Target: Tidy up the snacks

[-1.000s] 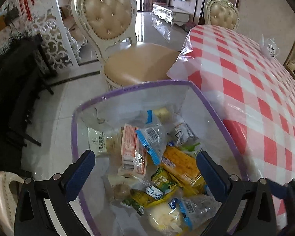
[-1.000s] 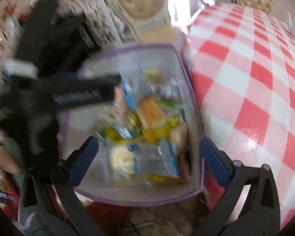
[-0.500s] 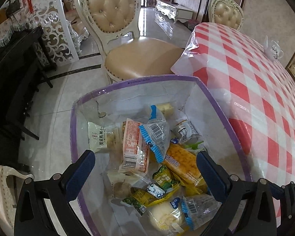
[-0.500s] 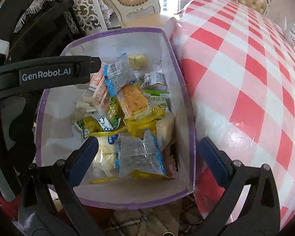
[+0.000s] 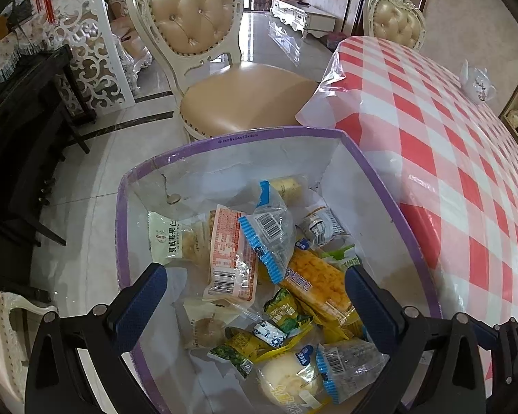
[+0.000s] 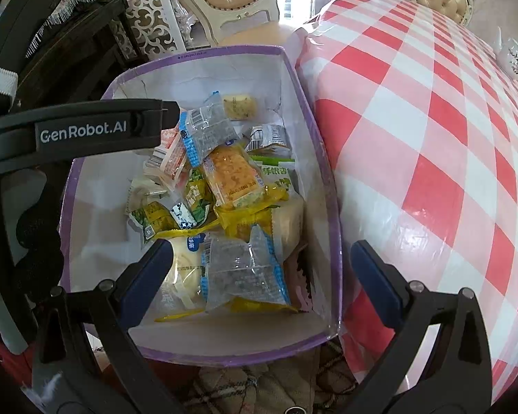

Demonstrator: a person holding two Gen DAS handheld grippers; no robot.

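A purple-rimmed white box [image 5: 238, 137] stands beside the table and holds several wrapped snacks: an orange packet [image 5: 229, 255], a clear blue-edged packet [image 5: 269, 229], a yellow cake bar [image 5: 314, 283]. The box [image 6: 224, 51] and the cake bar [image 6: 233, 177] also show in the right wrist view. My left gripper [image 5: 255, 296] is open and empty above the box's near end. My right gripper [image 6: 262, 276] is open and empty above another clear blue-edged packet [image 6: 245, 272]. The left gripper's black body [image 6: 79, 131] reaches over the box's left rim.
A round table with a red-and-white checked cloth [image 5: 449, 145] lies to the right of the box, with a white teapot [image 5: 478, 81] at its far side. A beige padded chair [image 5: 224, 79] stands behind the box. Dark furniture [image 5: 20, 120] stands at the left.
The right wrist view has pulled back and steadied over the box. The left gripper has risen slightly. Both stay open and empty; the snacks have not moved.
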